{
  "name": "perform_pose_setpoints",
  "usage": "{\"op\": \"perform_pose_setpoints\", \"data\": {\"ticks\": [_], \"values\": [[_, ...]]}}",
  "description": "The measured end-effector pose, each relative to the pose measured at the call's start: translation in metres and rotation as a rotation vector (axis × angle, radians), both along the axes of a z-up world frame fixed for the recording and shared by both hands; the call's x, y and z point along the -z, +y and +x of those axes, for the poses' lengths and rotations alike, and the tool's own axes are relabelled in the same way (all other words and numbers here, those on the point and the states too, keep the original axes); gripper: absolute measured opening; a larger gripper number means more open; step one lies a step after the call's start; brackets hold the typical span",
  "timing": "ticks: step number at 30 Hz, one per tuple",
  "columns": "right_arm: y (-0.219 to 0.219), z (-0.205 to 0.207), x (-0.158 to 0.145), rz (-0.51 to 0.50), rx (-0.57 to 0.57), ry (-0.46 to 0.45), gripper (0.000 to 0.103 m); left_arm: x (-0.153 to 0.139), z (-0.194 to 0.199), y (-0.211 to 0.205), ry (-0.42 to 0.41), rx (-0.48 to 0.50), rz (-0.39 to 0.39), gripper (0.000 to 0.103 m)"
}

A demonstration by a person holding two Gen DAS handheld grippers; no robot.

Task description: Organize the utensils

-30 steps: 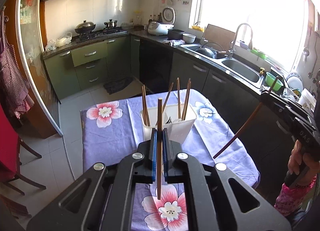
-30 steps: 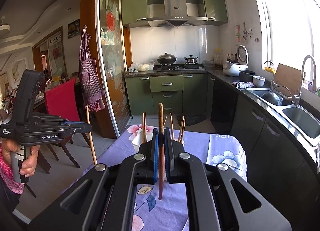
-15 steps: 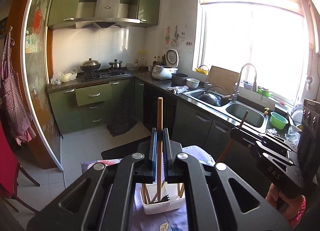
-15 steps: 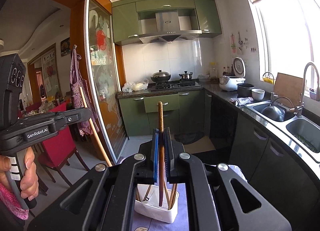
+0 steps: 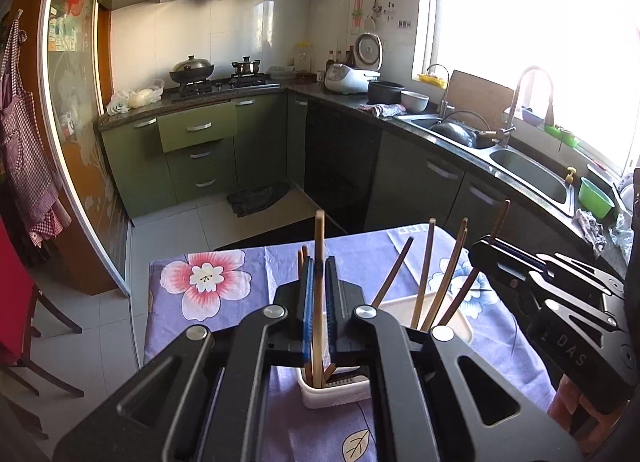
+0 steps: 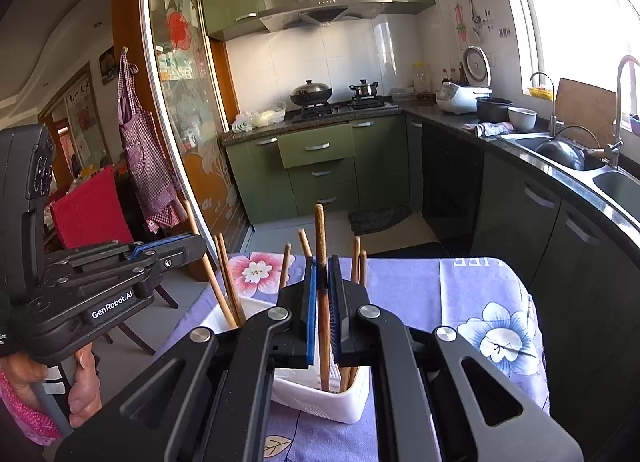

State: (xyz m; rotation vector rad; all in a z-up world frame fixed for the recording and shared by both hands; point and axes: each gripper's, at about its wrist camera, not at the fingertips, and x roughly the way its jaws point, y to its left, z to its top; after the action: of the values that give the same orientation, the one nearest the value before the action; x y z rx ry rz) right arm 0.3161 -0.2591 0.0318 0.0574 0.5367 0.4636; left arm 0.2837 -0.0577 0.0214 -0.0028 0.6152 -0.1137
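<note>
A white utensil holder point(image 5: 336, 394) stands on the floral tablecloth and holds several brown chopsticks point(image 5: 424, 286). My left gripper point(image 5: 319, 282) is shut on a light wooden chopstick point(image 5: 319, 246), held upright with its lower end inside the holder's left end. My right gripper point(image 6: 322, 282) is shut on a darker brown chopstick point(image 6: 320, 238), upright, its lower end inside the holder point(image 6: 320, 402). The right gripper also shows in the left wrist view point(image 5: 496, 258), and the left gripper in the right wrist view point(image 6: 188, 246).
The table with purple floral cloth point(image 5: 200, 282) stands in a kitchen. Green cabinets point(image 5: 196, 150), a stove with pots point(image 5: 192, 74) and a sink counter point(image 5: 520, 166) lie beyond. A red chair point(image 6: 88, 214) stands to the left.
Both grippers have tilted back down and lowered over the holder. Each chopstick's lower end has dropped into the holder. Both grippers stay shut.
</note>
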Motion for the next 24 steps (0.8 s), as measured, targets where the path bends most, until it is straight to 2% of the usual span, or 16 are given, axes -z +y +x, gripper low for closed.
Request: {"op": "perform_pose_setpoints", "data": {"ticks": [1, 2, 3, 4, 7, 8, 9, 11, 13, 14, 18, 21, 24], "values": [[0.003, -0.002, 0.008, -0.012, 0.002, 0.008, 0.007, 0.007, 0.001, 0.0, 0.007, 0.002, 0.003, 0.011], [0.006, -0.001, 0.015, -0.022, 0.003, 0.017, 0.008, 0.012, 0.001, 0.0, 0.01, 0.003, -0.001, 0.026], [0.007, -0.002, 0.022, -0.022, 0.002, 0.026, 0.014, 0.017, 0.0, -0.001, 0.007, 0.002, -0.005, 0.045], [0.007, -0.006, 0.027, -0.025, 0.007, 0.028, 0.016, 0.021, -0.003, -0.002, -0.005, -0.003, -0.005, 0.049], [0.003, -0.029, 0.025, -0.031, 0.034, -0.021, 0.017, 0.021, -0.02, -0.005, -0.069, -0.008, 0.016, 0.051], [-0.001, -0.041, 0.021, -0.029, 0.043, -0.049, 0.023, 0.018, -0.029, -0.004, -0.097, -0.015, 0.022, 0.056], [-0.006, -0.056, 0.016, -0.025, 0.057, -0.082, 0.034, 0.014, -0.039, -0.003, -0.121, -0.02, 0.016, 0.063], [-0.016, -0.089, 0.004, -0.011, 0.083, -0.15, 0.043, 0.005, -0.064, 0.002, -0.169, -0.026, -0.018, 0.072], [-0.029, -0.125, -0.003, 0.003, 0.113, -0.212, 0.051, -0.002, -0.096, 0.005, -0.233, -0.041, -0.008, 0.086], [-0.036, -0.145, -0.005, 0.009, 0.137, -0.24, 0.06, -0.003, -0.114, 0.005, -0.268, -0.051, 0.004, 0.092], [-0.056, -0.216, 0.008, 0.028, 0.21, -0.309, 0.081, 0.004, -0.183, 0.004, -0.359, -0.081, 0.047, 0.096], [-0.063, -0.264, 0.023, 0.019, 0.261, -0.343, 0.095, 0.017, -0.22, 0.001, -0.339, -0.078, 0.051, 0.096], [-0.063, -0.308, 0.032, 0.006, 0.284, -0.389, 0.098, 0.025, -0.249, 0.003, -0.311, -0.091, 0.035, 0.096]]}}
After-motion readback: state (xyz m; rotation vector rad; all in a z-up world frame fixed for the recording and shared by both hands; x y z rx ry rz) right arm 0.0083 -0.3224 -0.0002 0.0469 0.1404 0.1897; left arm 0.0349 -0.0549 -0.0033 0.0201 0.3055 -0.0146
